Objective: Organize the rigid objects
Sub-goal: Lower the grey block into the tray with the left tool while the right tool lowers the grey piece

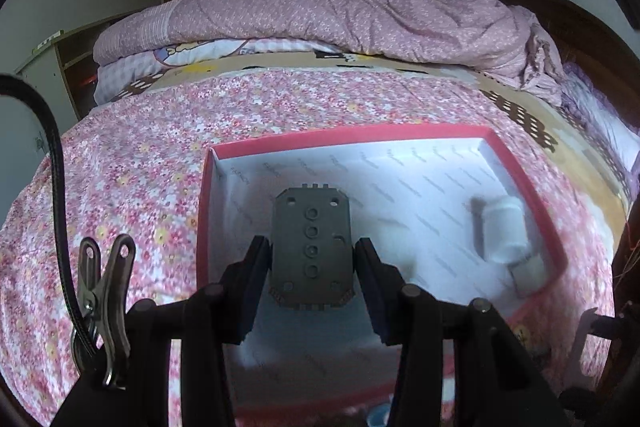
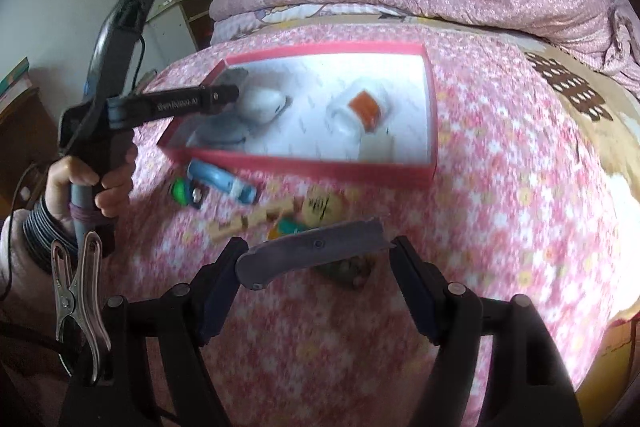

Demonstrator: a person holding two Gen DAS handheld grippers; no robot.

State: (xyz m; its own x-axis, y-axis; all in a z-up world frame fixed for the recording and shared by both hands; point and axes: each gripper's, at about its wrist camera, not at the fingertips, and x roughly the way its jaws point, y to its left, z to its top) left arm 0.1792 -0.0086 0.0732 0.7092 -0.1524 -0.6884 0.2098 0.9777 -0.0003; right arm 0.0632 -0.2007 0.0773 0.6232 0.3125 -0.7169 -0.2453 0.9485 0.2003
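Two hand-held grippers loaded. Left hand-held gripper (image 1: 312, 267) pinches dark grey perforated plastic plate (image 1: 311, 251) over red shallow cardboard box (image 1: 202, 227) on bed: drop step, needs release. Right hand-held gripper (image 2: 318, 267) grips grey folding utility knife (image 2: 312, 257) crosswise, near box; box next.

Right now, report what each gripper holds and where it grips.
The left gripper clamps a dark grey perforated plate by its two long side edges, over the red box. The right gripper holds a grey folding knife by its two ends.
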